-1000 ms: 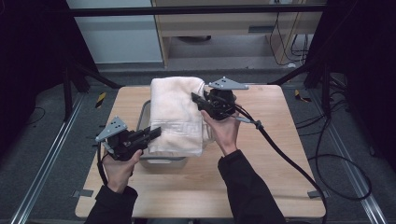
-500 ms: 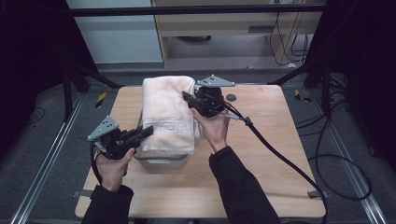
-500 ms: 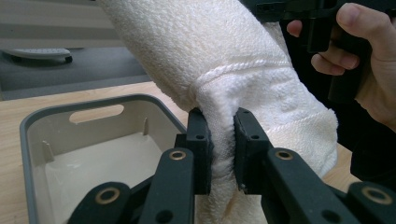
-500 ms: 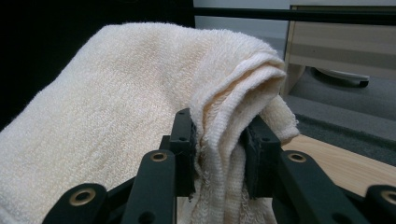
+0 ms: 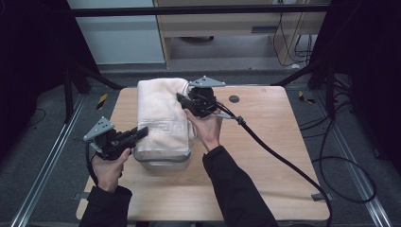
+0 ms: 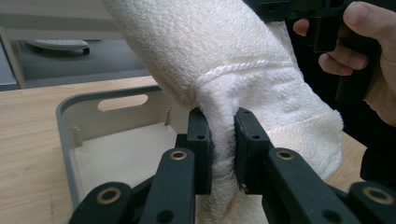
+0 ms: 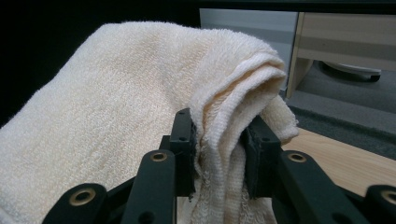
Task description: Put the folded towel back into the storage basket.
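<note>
A folded cream towel (image 5: 161, 113) hangs stretched lengthwise over a grey plastic bin (image 5: 163, 161) on the wooden table. My left gripper (image 5: 140, 132) is shut on the towel's near left edge; in the left gripper view its jaws pinch a bunched fold of towel (image 6: 224, 135) above the bin (image 6: 70, 135). My right gripper (image 5: 182, 99) is shut on the towel's far right edge; in the right gripper view the folded layers of towel (image 7: 219, 135) are squeezed between its pads. The towel hides most of the bin's inside.
The wooden table (image 5: 265, 156) has bare surface to the right and front of the bin. The right gripper's black cable (image 5: 274, 151) runs across the table to its right edge. A small dark disc (image 5: 233, 99) lies near the far edge. Metal rails flank the table.
Both hands have carried the towel leftward and slightly toward the near side over the bin. The grips on the towel are unchanged.
</note>
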### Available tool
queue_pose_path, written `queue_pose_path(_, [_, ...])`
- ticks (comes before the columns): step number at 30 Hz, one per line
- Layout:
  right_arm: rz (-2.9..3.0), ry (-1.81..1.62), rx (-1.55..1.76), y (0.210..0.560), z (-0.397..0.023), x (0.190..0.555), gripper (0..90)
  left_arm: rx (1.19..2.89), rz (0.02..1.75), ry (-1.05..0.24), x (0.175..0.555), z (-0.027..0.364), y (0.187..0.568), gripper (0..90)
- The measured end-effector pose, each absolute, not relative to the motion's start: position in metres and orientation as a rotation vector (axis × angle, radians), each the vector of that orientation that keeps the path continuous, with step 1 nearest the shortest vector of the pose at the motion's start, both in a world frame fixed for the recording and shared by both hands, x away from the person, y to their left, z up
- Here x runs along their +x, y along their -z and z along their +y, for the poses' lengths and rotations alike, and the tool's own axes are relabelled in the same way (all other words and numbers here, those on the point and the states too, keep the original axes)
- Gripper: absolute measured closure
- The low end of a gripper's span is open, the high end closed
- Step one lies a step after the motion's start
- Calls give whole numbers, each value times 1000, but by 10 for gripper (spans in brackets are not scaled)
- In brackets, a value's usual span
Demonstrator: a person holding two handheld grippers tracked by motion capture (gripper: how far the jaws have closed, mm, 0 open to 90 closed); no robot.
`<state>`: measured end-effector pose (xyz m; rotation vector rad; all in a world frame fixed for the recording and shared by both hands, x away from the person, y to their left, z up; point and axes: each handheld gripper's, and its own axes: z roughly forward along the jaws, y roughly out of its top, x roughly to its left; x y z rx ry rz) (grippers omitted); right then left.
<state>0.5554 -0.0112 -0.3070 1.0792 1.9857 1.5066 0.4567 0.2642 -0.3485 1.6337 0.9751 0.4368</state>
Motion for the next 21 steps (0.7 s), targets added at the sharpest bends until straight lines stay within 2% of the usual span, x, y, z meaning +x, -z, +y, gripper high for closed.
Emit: queue_pose_path(21, [2023,-1464,1125,341,14,574,689,1691,1070,-440,474,279,372,775])
